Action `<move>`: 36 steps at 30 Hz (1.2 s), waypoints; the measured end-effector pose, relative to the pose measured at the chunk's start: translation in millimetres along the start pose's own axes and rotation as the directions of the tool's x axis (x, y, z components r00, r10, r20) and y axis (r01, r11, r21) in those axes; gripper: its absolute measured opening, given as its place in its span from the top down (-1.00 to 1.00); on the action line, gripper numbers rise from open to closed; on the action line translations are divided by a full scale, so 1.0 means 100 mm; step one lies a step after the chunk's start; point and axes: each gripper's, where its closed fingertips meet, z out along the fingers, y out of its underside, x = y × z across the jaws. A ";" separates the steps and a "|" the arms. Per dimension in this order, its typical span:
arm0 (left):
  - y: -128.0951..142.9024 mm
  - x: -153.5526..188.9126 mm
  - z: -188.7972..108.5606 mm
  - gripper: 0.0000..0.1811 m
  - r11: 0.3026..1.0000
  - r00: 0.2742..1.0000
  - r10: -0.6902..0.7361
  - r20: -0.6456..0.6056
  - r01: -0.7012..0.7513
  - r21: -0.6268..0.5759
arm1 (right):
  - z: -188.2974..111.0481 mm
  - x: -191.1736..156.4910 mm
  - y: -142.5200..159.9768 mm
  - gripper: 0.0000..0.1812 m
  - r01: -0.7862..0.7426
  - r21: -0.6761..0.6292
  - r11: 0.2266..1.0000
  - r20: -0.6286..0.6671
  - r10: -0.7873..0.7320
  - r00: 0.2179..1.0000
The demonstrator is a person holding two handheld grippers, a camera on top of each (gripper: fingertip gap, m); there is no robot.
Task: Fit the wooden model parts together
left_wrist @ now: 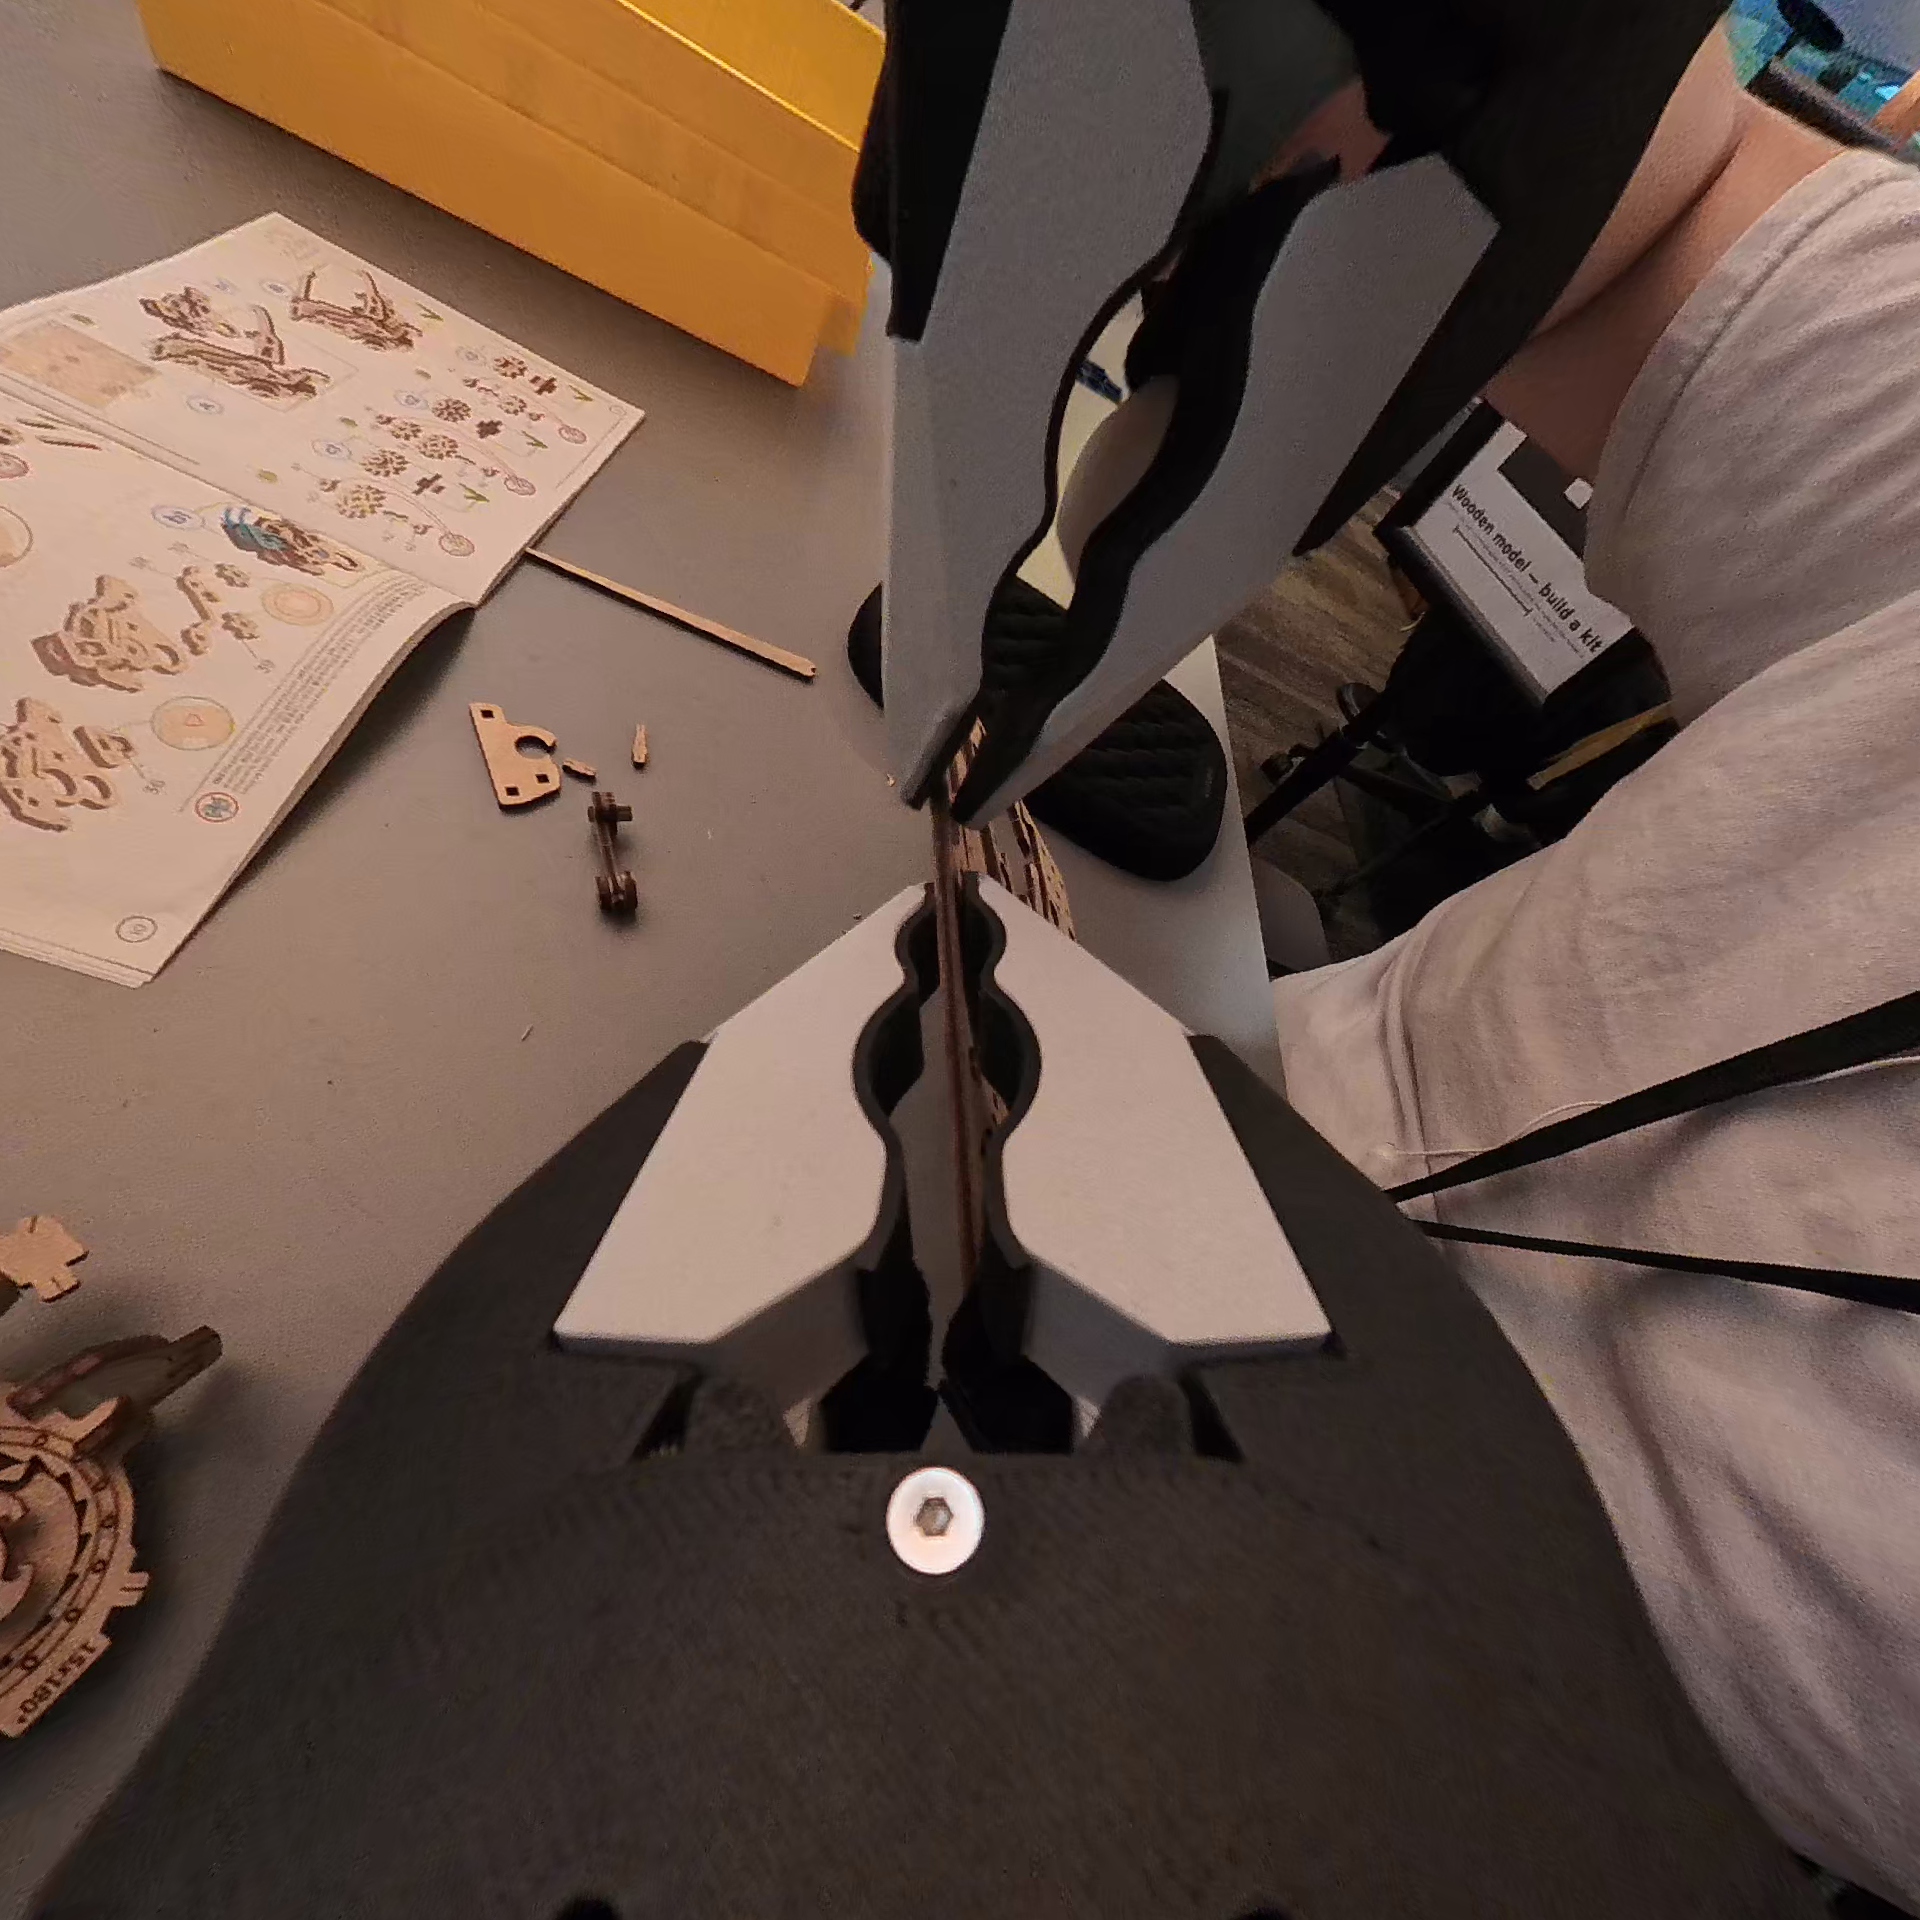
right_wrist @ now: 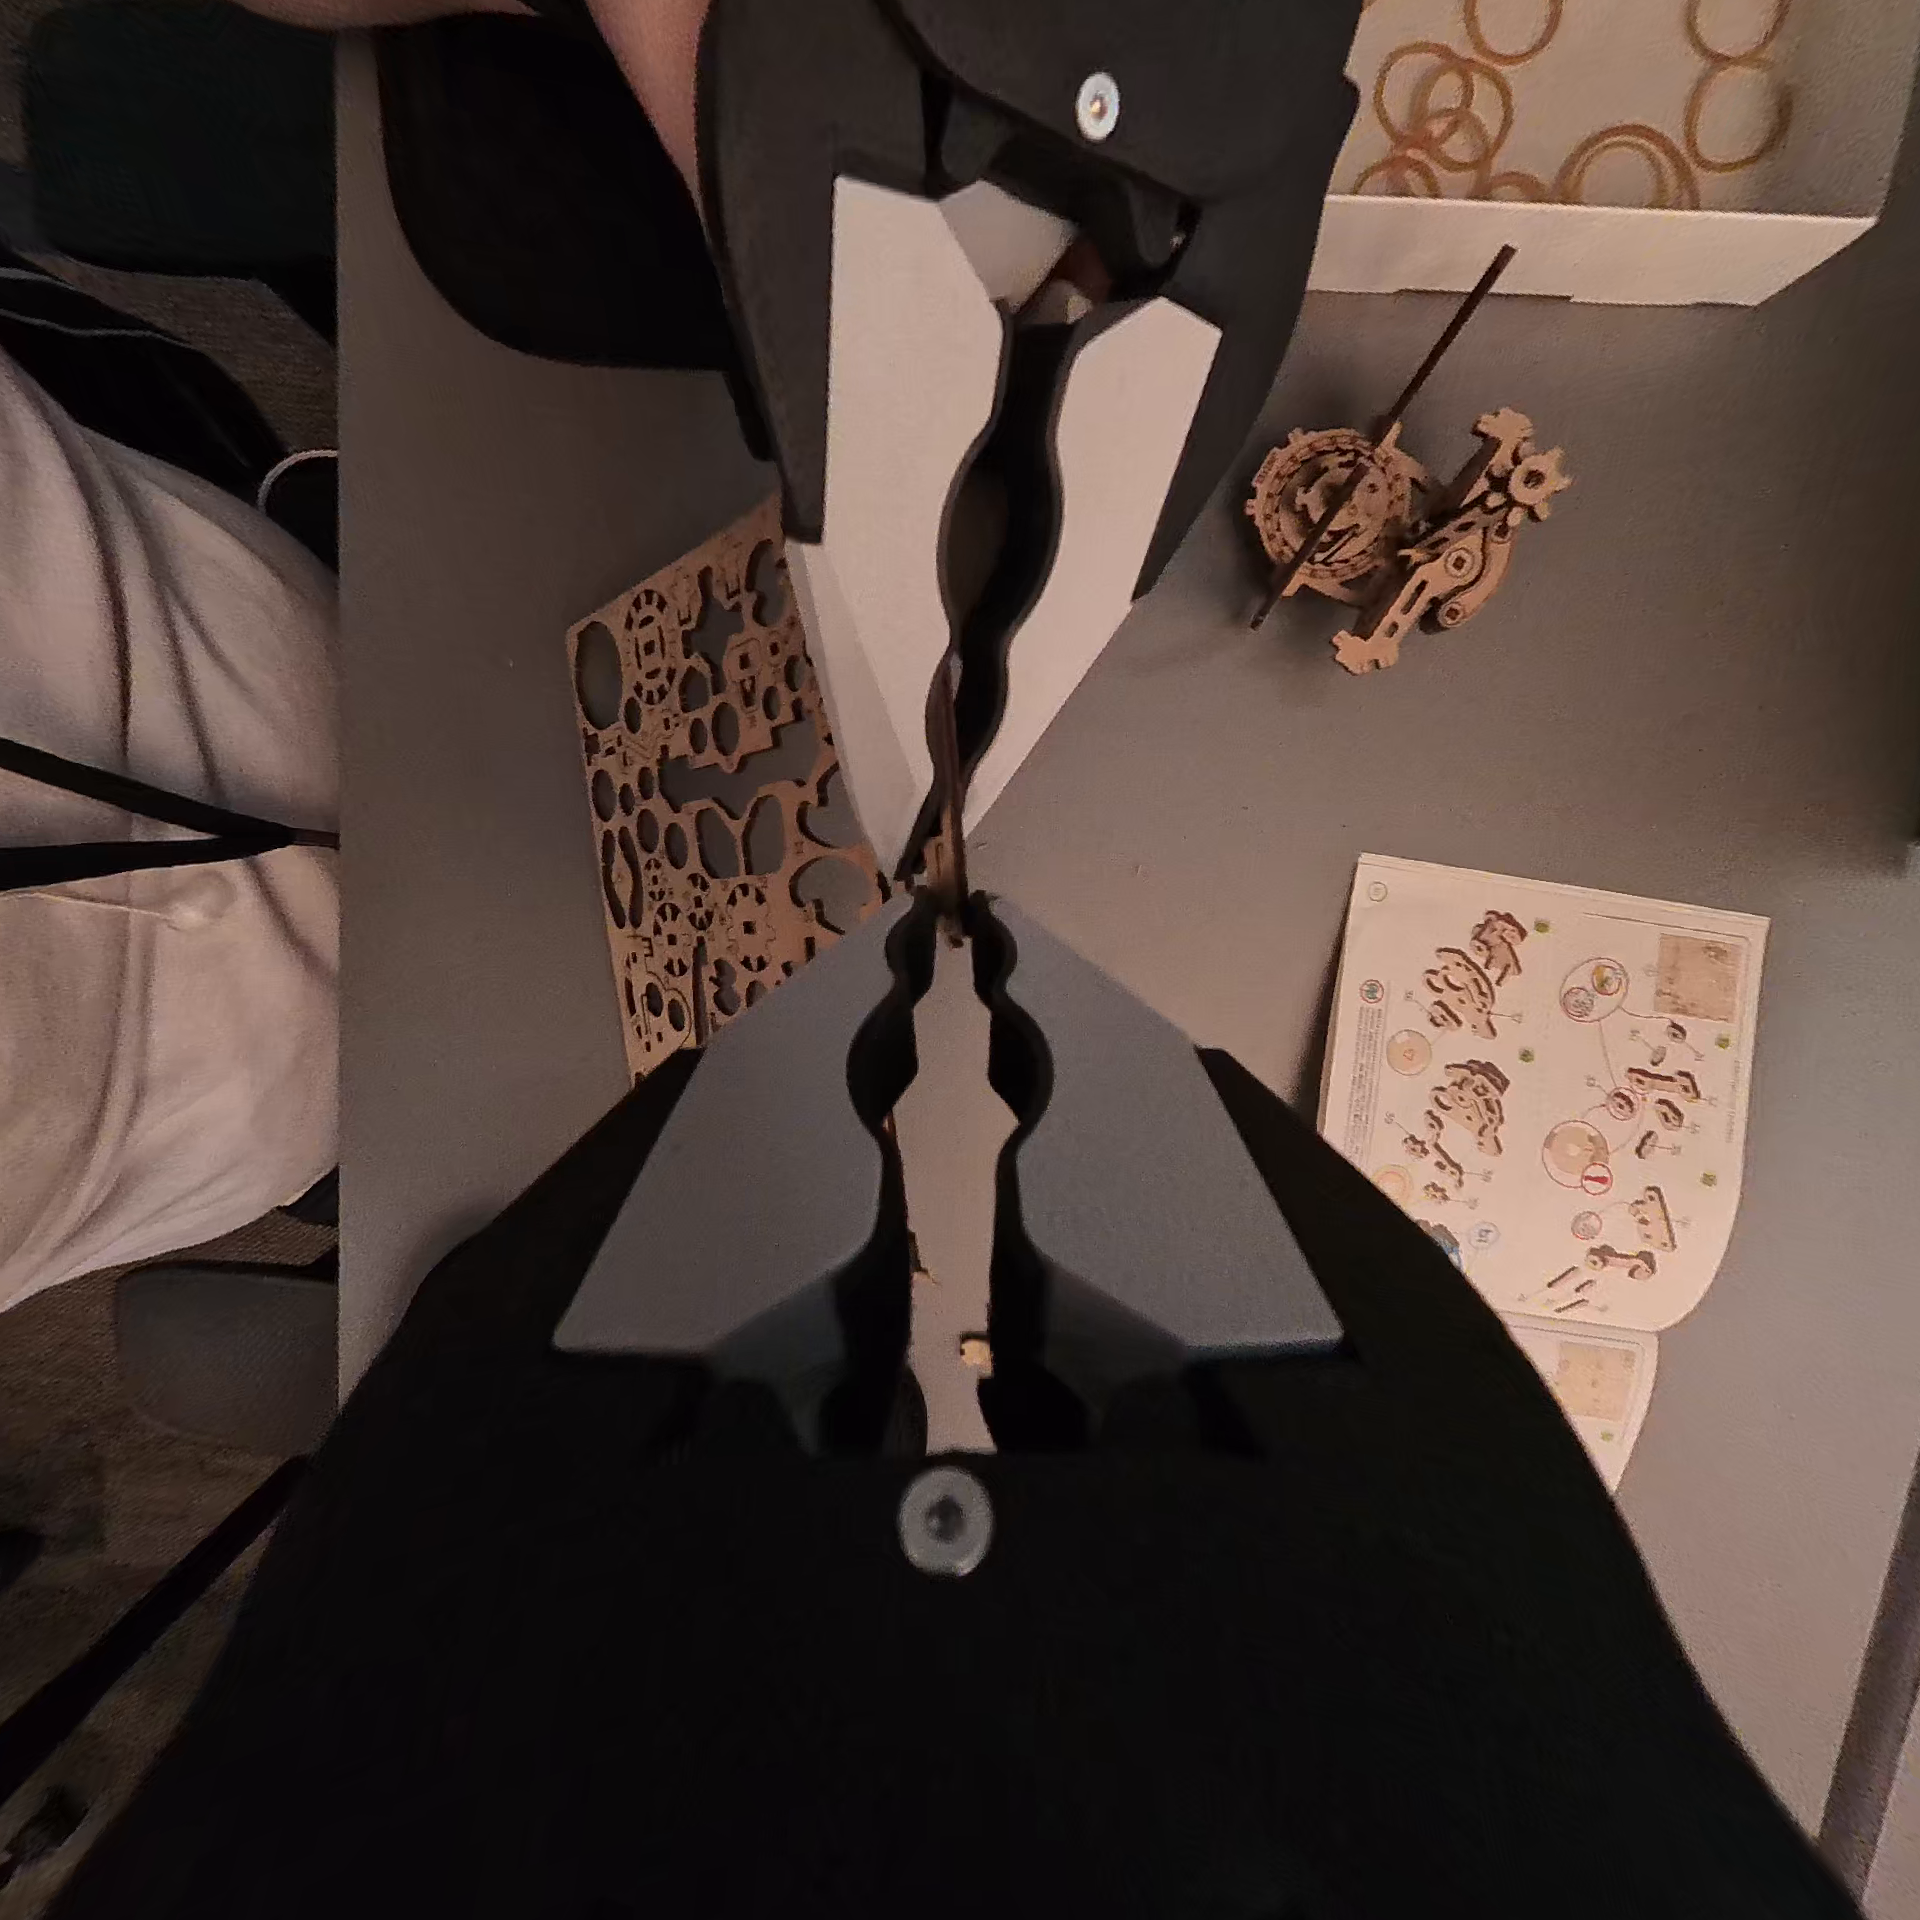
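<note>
My left gripper (left_wrist: 948, 894) is shut on a thin flat wooden part (left_wrist: 954, 1039), seen edge-on between its fingers. My right gripper (left_wrist: 935, 800) comes in from above, tip to tip with the left. It is shut on a small tan wooden piece (right_wrist: 943, 881) at the flat part's far end. In the right wrist view my right gripper (right_wrist: 940, 914) meets the left gripper (right_wrist: 930, 857) just above the table. I cannot tell whether the two pieces are joined. A partly built wooden model (right_wrist: 1382, 530) stands on the table; it also shows in the left wrist view (left_wrist: 62, 1496).
A punched-out wooden sheet (right_wrist: 707, 790) lies under the grippers. An open instruction booklet (left_wrist: 260, 540), loose wooden bits (left_wrist: 514, 753) and a wooden stick (left_wrist: 675, 613) lie on the grey table. A yellow box (left_wrist: 582, 135) and a white box of rubber bands (right_wrist: 1590, 135) stand nearby. A person in a white shirt (left_wrist: 1714, 935) sits at the table edge. Only a small space, under 4 cm, lies between the two pairs of fingers. Left tips and right tips are each some 20 centimetres from the partly built wooden model (right_wrist: 1382, 530).
</note>
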 end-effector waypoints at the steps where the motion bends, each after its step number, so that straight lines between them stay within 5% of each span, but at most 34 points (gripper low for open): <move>1: 0.00 0.00 0.00 0.99 1.000 1.000 0.004 0.006 -0.004 -0.004 | -0.01 0.01 0.00 0.97 0.003 -0.006 1.000 0.001 -0.003 1.000; 14: 0.03 0.02 0.02 1.00 1.000 1.000 0.004 0.028 -0.004 -0.007 | 0.03 -0.01 0.01 0.99 0.010 -0.086 0.996 -0.016 -0.011 1.000; 30: 0.20 -0.19 0.10 0.99 0.997 0.992 -0.041 0.119 0.047 -0.053 | 0.26 0.10 0.13 0.98 0.075 -0.065 0.995 -0.305 -0.091 0.948; 36: 0.25 0.00 0.15 0.99 0.995 1.000 0.000 0.013 0.002 -0.102 | 0.21 -0.13 0.12 0.96 0.057 0.010 0.998 0.006 -0.057 0.998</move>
